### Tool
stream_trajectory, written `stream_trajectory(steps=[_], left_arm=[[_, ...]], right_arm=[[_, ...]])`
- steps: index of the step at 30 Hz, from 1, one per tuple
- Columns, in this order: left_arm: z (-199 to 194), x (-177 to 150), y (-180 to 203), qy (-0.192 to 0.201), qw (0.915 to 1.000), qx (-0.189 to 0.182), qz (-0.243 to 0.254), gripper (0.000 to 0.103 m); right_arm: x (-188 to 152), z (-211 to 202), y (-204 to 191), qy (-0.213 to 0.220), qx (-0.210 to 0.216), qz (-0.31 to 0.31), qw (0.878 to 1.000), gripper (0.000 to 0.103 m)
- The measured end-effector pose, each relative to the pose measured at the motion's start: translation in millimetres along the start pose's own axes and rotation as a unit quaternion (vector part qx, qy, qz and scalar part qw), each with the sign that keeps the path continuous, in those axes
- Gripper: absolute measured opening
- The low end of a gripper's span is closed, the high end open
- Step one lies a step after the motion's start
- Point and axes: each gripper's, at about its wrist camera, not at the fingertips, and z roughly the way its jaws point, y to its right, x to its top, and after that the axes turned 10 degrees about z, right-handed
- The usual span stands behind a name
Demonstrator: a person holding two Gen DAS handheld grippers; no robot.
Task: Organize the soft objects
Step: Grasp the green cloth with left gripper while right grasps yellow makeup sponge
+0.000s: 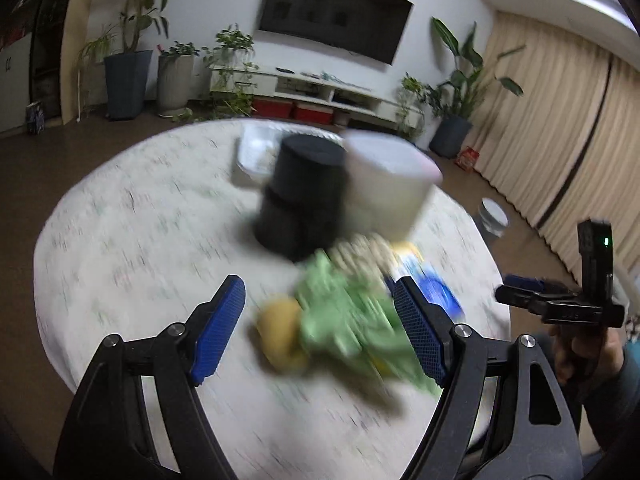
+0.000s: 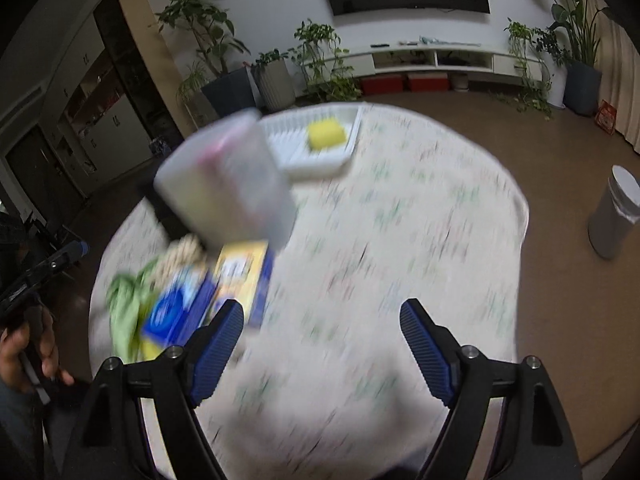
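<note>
Left wrist view: I am seeing the left hand-held gripper [image 1: 320, 320] standing wide apart, its ribbed blue pads gripping nothing. Between and beyond them, a crumpled green cloth [image 1: 344, 320] is lying on the round worktop [image 1: 132, 240], which is wearing a pale speckled cover. A rounded yellow lump [image 1: 280, 332] is touching the cloth's left edge. Behind are standing a black ribbed tub [image 1: 304, 196] and a white cylindrical tub [image 1: 388, 188], side by side. Everything near is blurring.

Right wrist view: I am seeing the right hand-held gripper [image 2: 322, 340] also spread wide and empty over bare cover. A yellow sponge block [image 2: 326, 134] is sitting in a white slatted tray [image 2: 348, 148] at the far edge. A glossy blue box [image 2: 176, 312] is lying at left beside the green cloth.
</note>
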Motion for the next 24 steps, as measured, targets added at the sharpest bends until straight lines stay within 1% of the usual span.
stream_trajectory(steps=[3,6,7,8,11,14,18,21,24], left_arm=[[2.2,-17.3,19.2,-0.013,0.9995,-0.026,-0.009,0.076],[9.0,-32.2,31.3,-0.044,0.9979,-0.045,-0.018,0.076],[11.2,-36.2,34.6,-0.057,0.9975,-0.039,-0.018,0.076],[11.3,-38.1,34.3,-0.060,0.9977,-0.025,-0.020,0.076],[10.0,-34.3,28.7,-0.059,0.9980,0.007,-0.024,0.076],[14.5,-30.4,23.3,-0.056,0.9982,0.001,-0.020,0.076],[25.4,-25.5,31.2,-0.063,0.9980,0.004,-0.006,0.076],[33.0,-24.7,35.5,-0.066,0.9978,0.004,0.000,0.076],[39.0,-22.1,34.0,-0.070,0.9975,0.007,-0.003,0.076]], right_arm=[[-30.2,-3.6,-28.9,0.005,0.006,-0.034,0.999,0.083],[-50.4,2.9,-52.1,-0.012,0.022,-0.051,0.998,0.083],[-55.0,7.2,-58.7,-0.020,0.023,-0.056,0.998,0.083],[-58.4,9.7,-62.6,-0.022,0.023,-0.060,0.998,0.083],[-65.2,16.5,-76.6,-0.021,0.018,-0.077,0.997,0.083],[-67.2,23.2,-80.0,-0.018,0.010,-0.081,0.996,0.083],[-68.0,35.4,-81.2,-0.028,0.004,-0.071,0.997,0.080],[-68.8,42.9,-83.3,-0.032,0.005,-0.076,0.997,0.079],[-70.0,46.8,-85.0,-0.027,0.002,-0.082,0.996,0.079]])
